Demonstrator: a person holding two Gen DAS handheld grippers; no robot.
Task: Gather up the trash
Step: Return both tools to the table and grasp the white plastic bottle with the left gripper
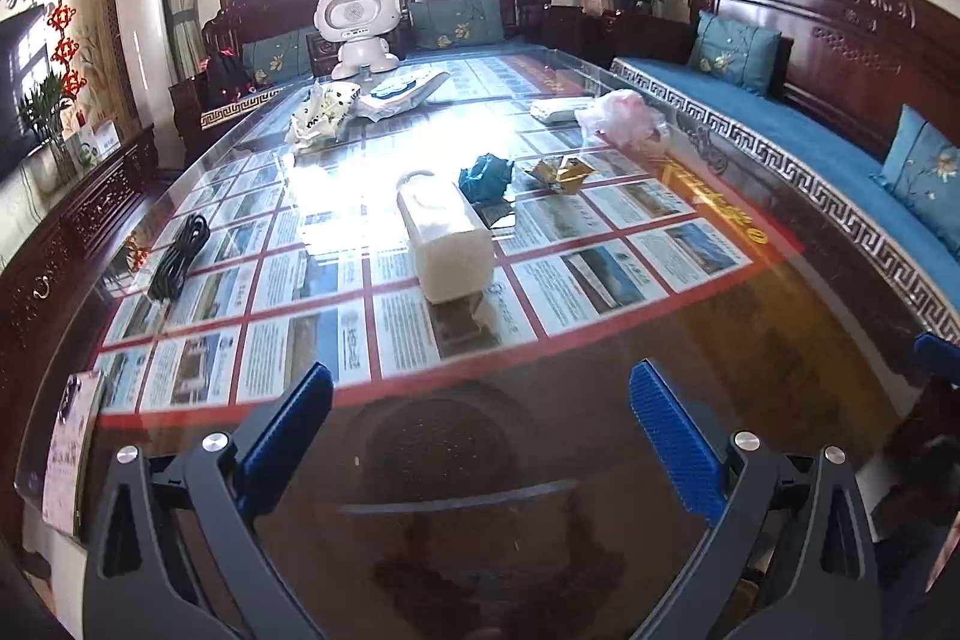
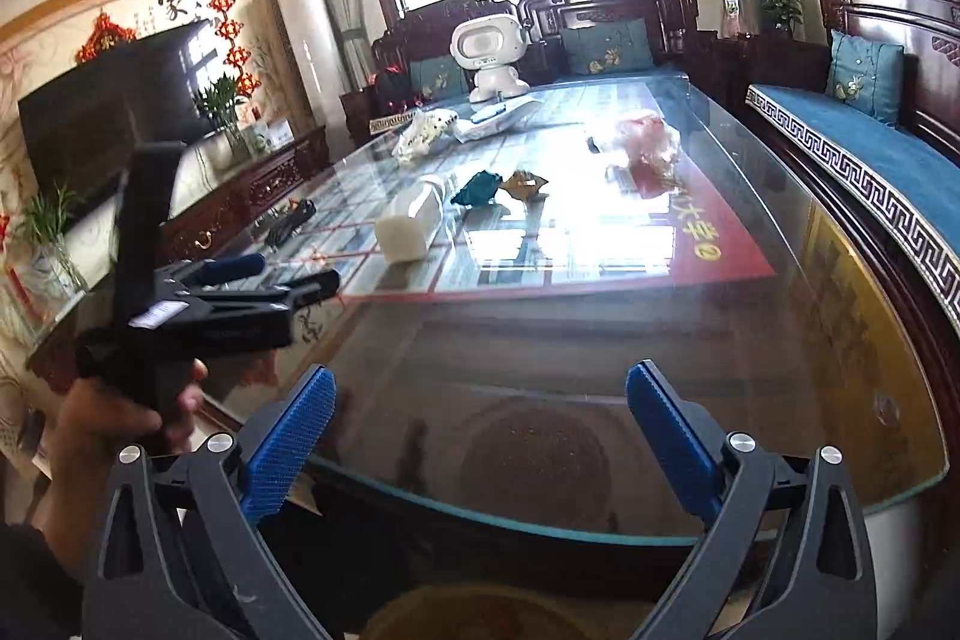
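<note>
Trash lies on the glass-topped table (image 1: pixel 750 340): a crumpled teal wrapper (image 1: pixel 486 177) (image 2: pixel 478 188), a crumpled gold wrapper (image 1: pixel 561 173) (image 2: pixel 524 183), a pink plastic bag (image 1: pixel 621 115) (image 2: pixel 645 137) and a white patterned wrapper (image 1: pixel 318 115) (image 2: pixel 420 133). My left gripper (image 1: pixel 480 394) is open and empty over the table's near end, well short of the trash. It also shows in the right wrist view (image 2: pixel 294 274), held by a hand. My right gripper (image 2: pixel 480 400) is open and empty at the near table edge.
A white tissue pack (image 1: pixel 447 244) (image 2: pixel 414 223) stands mid-table. A black cable (image 1: pixel 180 256), a white toy robot (image 1: pixel 360 25) (image 2: pixel 489 55), a flat white package (image 1: pixel 405 91) and a white box (image 1: pixel 561 108) also sit there. Wooden sofas with blue cushions (image 1: pixel 810 142) flank the right and far sides.
</note>
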